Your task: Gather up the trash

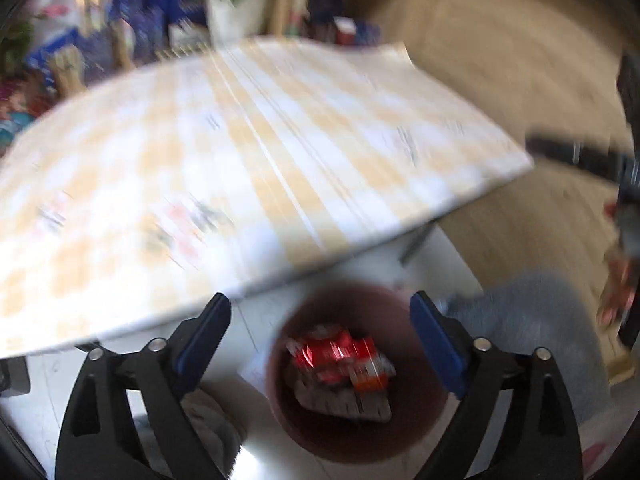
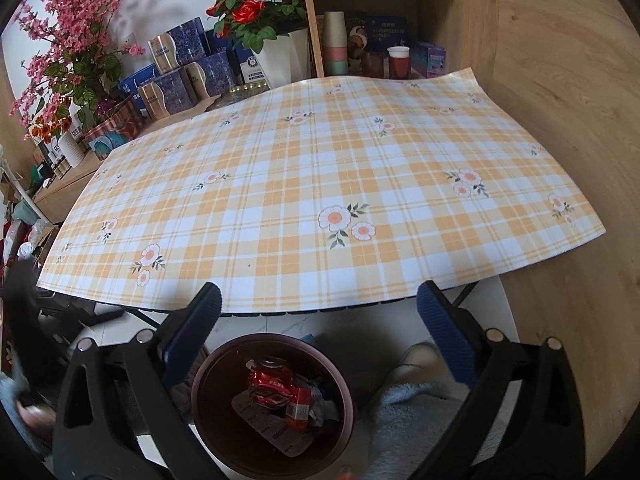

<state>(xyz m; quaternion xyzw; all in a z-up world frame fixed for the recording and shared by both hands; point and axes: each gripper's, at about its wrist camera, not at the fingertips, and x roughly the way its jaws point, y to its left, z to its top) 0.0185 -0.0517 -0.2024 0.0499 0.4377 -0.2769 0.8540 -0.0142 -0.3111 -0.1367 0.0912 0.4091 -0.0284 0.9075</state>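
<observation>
Both tongs, left (image 1: 320, 340) and right (image 2: 318, 328), gape empty over a bin (image 2: 348, 408) beside the plaid-clothed table (image 2: 320, 184).

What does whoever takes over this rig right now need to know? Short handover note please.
Left tongs: open, nothing between them, hanging over the bin.
Right tongs: open, empty, also above the bin.
Job's things: the brown bin stands on the floor just below the near edge of the table. In it lie a crushed red can, a red packet and a flat card.
Done: that trash is in the bin.
Left: the checked tabletop shows no trash in the right wrist view; the left view is blurred, so check the floor and the table's sides before stopping.
</observation>
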